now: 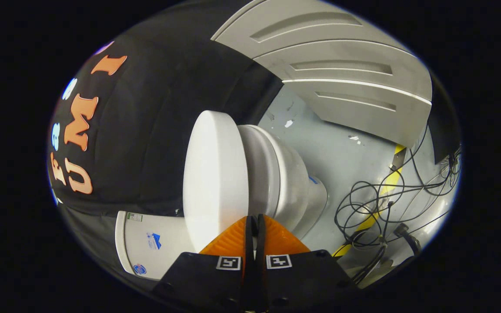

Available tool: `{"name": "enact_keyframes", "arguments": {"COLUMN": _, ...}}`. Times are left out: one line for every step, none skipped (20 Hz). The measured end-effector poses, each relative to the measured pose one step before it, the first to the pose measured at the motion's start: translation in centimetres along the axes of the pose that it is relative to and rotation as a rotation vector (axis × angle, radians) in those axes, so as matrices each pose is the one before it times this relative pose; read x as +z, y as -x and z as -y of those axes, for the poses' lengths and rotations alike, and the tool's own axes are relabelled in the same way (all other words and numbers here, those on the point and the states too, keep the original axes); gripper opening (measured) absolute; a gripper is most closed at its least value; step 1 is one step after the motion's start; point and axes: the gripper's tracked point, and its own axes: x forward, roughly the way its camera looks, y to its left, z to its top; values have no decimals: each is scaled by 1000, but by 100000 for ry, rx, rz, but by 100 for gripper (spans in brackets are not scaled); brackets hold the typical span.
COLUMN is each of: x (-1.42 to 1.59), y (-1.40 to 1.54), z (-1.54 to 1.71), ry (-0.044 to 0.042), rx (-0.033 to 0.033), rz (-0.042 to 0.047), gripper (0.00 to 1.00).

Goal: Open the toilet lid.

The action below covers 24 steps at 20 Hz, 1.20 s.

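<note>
A white toilet [272, 174] is seen through a camera that is rolled heavily to one side, so that the floor [333, 156] stands up beyond the bowl rather than lying beneath it; the tilt is judged to come from the way the tool is held in the hand. The toilet lid [215, 174] is presented as a broad, smooth white oval just ahead of the fingers; it lies against the seat [261, 171] with no gap visible between them, so it is judged to be down and the task not yet begun in effect. The cistern [150, 245] is seen beside the lid, against the black cloth wall [159, 130].

The gripper [254, 226] is held with its two fingers brought together, only a thin dark slit being left between them, and nothing is clamped; the tips are placed at the rim of the lid, where lid and seat meet, though contact cannot be confirmed. The closed, wedge-like tips are judged suited to being slid under the rim so that the lid can be levered away from the seat.

A tangle of dark cables [376, 208] and a yellow strip [385, 191] are laid on the floor well apart from the bowl; pale panelled boards [342, 65] are stood beyond.
</note>
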Motion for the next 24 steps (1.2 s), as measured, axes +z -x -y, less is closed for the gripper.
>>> {"name": "enact_keyframes", "arguments": {"x": 134, "y": 402, "z": -699, "ry": -431, "rx": 5, "rz": 1388, "gripper": 8}}
{"name": "enact_keyframes", "arguments": {"x": 460, "y": 295, "z": -823, "ry": 332, "rx": -29, "rz": 3451, "gripper": 8}}
{"name": "enact_keyframes", "arguments": {"x": 67, "y": 219, "z": -674, "ry": 1931, "rx": -118, "rz": 1106, "gripper": 8}}
{"name": "enact_keyframes", "arguments": {"x": 218, "y": 406, "z": -677, "ry": 2086, "rx": -362, "rz": 1113, "gripper": 8}}
{"name": "enact_keyframes", "arguments": {"x": -25, "y": 300, "z": -687, "ry": 1652, "rx": 8, "rz": 524, "gripper": 8}}
{"name": "enact_keyframes", "arguments": {"x": 37, "y": 511, "z": -888, "ry": 1006, "rx": 418, "rz": 647, "gripper": 8}}
{"name": "enact_keyframes", "arguments": {"x": 199, "y": 469, "z": -887, "ry": 1424, "rx": 407, "rz": 946, "gripper": 8}}
{"name": "enact_keyframes", "arguments": {"x": 42, "y": 453, "z": -832, "ry": 2330, "rx": -32, "rz": 735, "gripper": 8}}
{"name": "enact_keyframes", "arguments": {"x": 34, "y": 439, "z": -761, "ry": 2229, "rx": -1161, "rz": 711, "gripper": 7}}
{"name": "enact_keyframes", "arguments": {"x": 15, "y": 305, "z": -589, "ry": 2786, "rx": -1824, "rz": 400, "gripper": 7}}
{"name": "enact_keyframes", "arguments": {"x": -95, "y": 387, "z": -551, "ry": 3229, "rx": -1689, "rz": 648, "gripper": 8}}
{"name": "enact_keyframes", "arguments": {"x": -13, "y": 396, "z": -749, "ry": 3020, "rx": -924, "rz": 569, "gripper": 7}}
{"name": "enact_keyframes", "arguments": {"x": 29, "y": 427, "z": -850, "ry": 1649, "rx": -98, "rz": 741, "gripper": 8}}
{"name": "enact_keyframes", "arguments": {"x": 54, "y": 535, "z": -866, "ry": 997, "rx": 334, "rz": 609, "gripper": 8}}
{"name": "enact_keyframes", "arguments": {"x": -47, "y": 398, "z": -740, "ry": 670, "rx": 276, "rz": 494, "gripper": 8}}
{"name": "enact_keyframes", "arguments": {"x": 10, "y": 370, "z": -702, "ry": 752, "rx": 146, "rz": 497, "gripper": 7}}
{"name": "enact_keyframes", "arguments": {"x": -42, "y": 483, "z": -789, "ry": 921, "rx": 295, "rz": 644, "gripper": 8}}
{"name": "enact_keyframes", "arguments": {"x": 11, "y": 413, "z": -817, "ry": 928, "rx": 444, "rz": 643, "gripper": 8}}
{"name": "enact_keyframes", "arguments": {"x": 6, "y": 320, "z": -677, "ry": 598, "rx": 129, "rz": 418, "gripper": 7}}
{"name": "enact_keyframes", "arguments": {"x": -91, "y": 280, "z": -656, "ry": 989, "rx": -171, "rz": -361, "gripper": 7}}
{"name": "enact_keyframes", "arguments": {"x": -101, "y": 386, "z": -637, "ry": 962, "rx": -294, "rz": -359, "gripper": 7}}
{"name": "enact_keyframes", "arguments": {"x": -58, "y": 278, "z": -609, "ry": 793, "rx": -471, "rz": -165, "gripper": 8}}
{"name": "enact_keyframes", "arguments": {"x": 6, "y": 174, "z": -597, "ry": 1030, "rx": -726, "rz": 646, "gripper": 8}}
{"name": "enact_keyframes", "arguments": {"x": -3, "y": 226, "z": -498, "ry": 1923, "rx": -918, "rz": 881, "gripper": 8}}
